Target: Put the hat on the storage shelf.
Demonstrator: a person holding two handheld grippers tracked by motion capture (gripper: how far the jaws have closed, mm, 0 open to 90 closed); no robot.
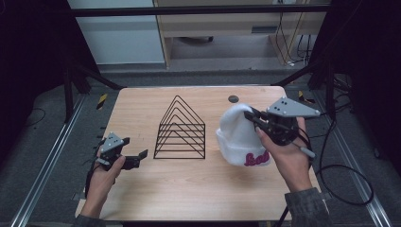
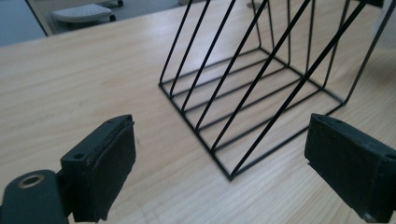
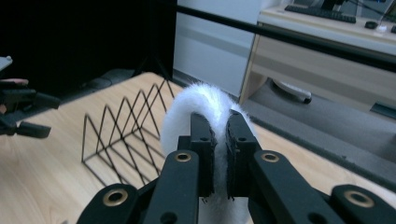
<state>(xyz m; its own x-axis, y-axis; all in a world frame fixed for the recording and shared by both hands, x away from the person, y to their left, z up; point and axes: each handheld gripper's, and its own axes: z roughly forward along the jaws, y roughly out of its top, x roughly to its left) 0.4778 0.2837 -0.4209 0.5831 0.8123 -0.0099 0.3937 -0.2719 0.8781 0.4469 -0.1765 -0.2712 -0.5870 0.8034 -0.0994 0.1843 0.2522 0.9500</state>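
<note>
Right now the right gripper (image 1: 254,118) is pinched tight on a white hat (image 1: 239,137); its two black jaws have a fold of the fluffy top squeezed between them, with almost no gap; in the right gripper view the hat (image 3: 201,105) puffs up round the jaws; the hat sits on the table (image 1: 189,189) at about 3 o'clock from the middle, just beside the rack (image 1: 181,130) but not touching it as far as I can tell; the left gripper (image 1: 137,157) waits at about 9 o'clock, wide open, with nothing in it; its jaws point at the rack (image 2: 261,88), which is a black wire one shaped like little tents in a row; I think the job is to lift the hat and bring it over to the rack; to do it well, keep the pinch firm so the soft hat does not slip, lift it high enough that the brim clears the wire tips, and go slowly so the hat does not snag; the open left gripper could hold the rack steady if it slides; pink curly letters are stitched on the brim (image 1: 257,158), but a hand hides part and I cannot read the word.
</note>
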